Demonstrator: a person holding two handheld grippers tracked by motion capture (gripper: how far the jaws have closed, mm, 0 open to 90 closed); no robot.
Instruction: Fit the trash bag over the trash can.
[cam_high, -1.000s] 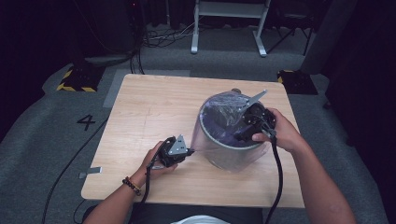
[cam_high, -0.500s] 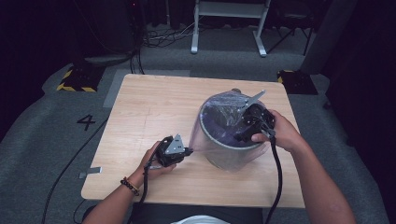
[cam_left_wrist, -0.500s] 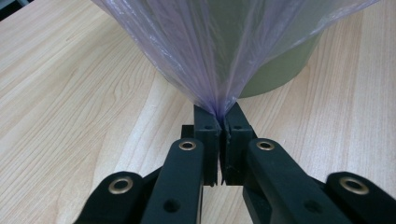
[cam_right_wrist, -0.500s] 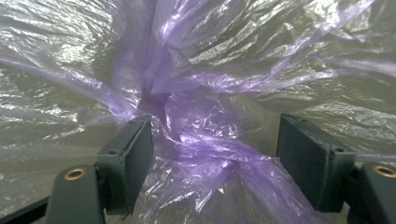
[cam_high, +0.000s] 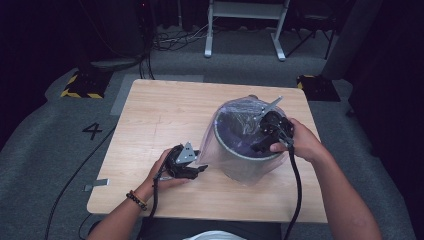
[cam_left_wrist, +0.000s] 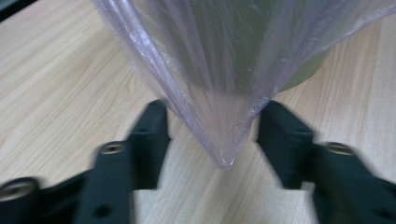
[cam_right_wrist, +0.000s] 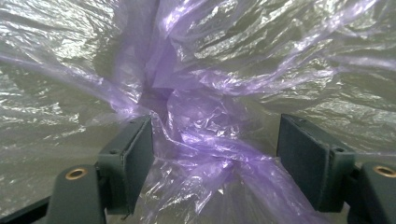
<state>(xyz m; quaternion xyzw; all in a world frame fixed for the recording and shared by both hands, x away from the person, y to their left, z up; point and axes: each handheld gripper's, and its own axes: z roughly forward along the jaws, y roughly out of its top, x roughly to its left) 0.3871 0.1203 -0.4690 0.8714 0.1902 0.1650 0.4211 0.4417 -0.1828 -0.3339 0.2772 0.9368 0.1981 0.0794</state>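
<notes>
**Bin liner half-fitted, both grippers slack on it**

Bin (cam_high: 240, 160) stands right of centre on the wooden table (cam_high: 165, 110), wrapped in a translucent purple plastic bag (cam_high: 212, 150) that lines the inside and drapes down the outside.

Left gripper (cam_high: 192, 170) sits low on the table just beside the bin's left side. Its jaws have just been opening; the left gripper view shows them apart, with the bag's hanging corner (cam_left_wrist: 224, 149) between them and no pad pressing on it.

Right gripper (cam_high: 260, 145) reaches over the bin's right rim into the mouth. Jaws stand apart; crumpled liner (cam_right_wrist: 205, 140) bunches between them, touching the inner face of the left-hand one, not clamped.

Surroundings: grey carpet with a "4" marking (cam_high: 93, 131), a white metal frame (cam_high: 245, 25) and cable tangle (cam_high: 175, 37) beyond the far edge, and yellow-black striped blocks (cam_high: 80, 85) off the far-left corner. None of these are near the grippers.

Hard to read: bin's bottom interior is hidden under wrinkled film, bin wall is seen only through the bag, left jaws are motion-blurred, and the background is too dark for detail.
</notes>
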